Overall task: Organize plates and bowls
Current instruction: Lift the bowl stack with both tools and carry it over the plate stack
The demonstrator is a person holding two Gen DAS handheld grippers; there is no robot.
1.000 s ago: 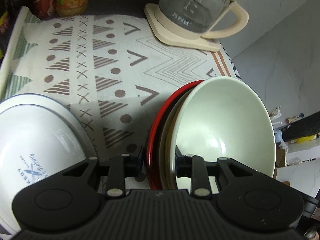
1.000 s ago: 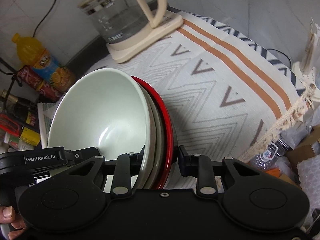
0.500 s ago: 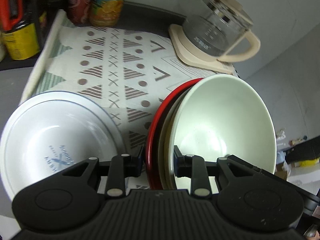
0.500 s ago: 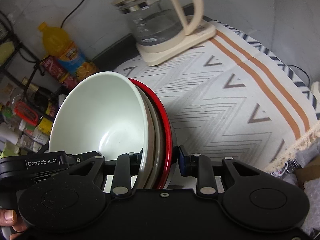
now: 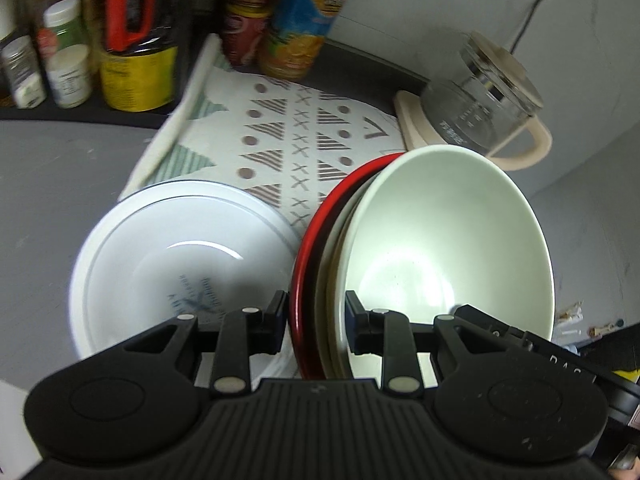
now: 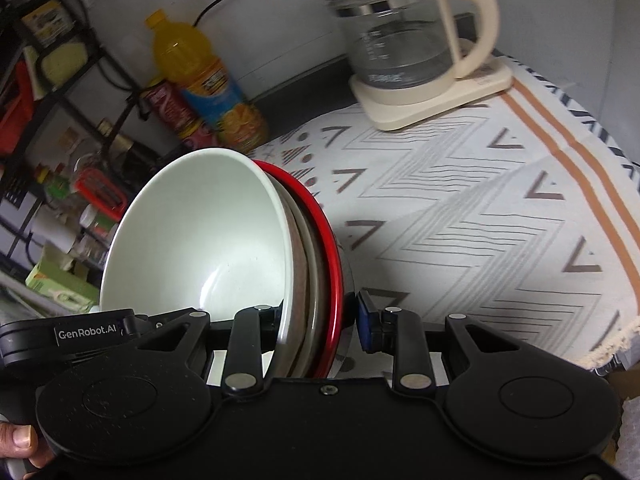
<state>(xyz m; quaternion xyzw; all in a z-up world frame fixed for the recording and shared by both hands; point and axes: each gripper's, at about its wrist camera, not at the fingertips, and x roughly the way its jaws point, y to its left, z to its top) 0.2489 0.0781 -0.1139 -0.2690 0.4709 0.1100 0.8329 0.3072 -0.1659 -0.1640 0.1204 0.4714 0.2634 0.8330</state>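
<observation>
Bowls and plates in one nested stack (image 5: 400,264), held up on edge above the patterned cloth (image 5: 280,136): pale green bowl (image 5: 448,240) innermost, a beige dish or two behind it, red plate (image 5: 316,248) outermost. Clamped from both sides at the rims. Left gripper (image 5: 317,320) clenched on the stack, one pad inside the green bowl, the other against the red plate's back. Right gripper (image 6: 320,320) gripping the same stack from the opposite side, one finger tucked into the bowl, the blue-tipped one just behind the red rim; contact on that pad probably made, though shadow hides it. White bowl (image 5: 180,264) with blue print flat on the cloth, just beside the stack in the left wrist view. Glass kettle (image 6: 404,36) on its cream base at the cloth's far end. Orange drink bottle (image 6: 204,80) and a red can (image 6: 172,112) near the wall; jars on a shelf further left. A thumb (image 6: 20,438) visible at the lower left edge.
</observation>
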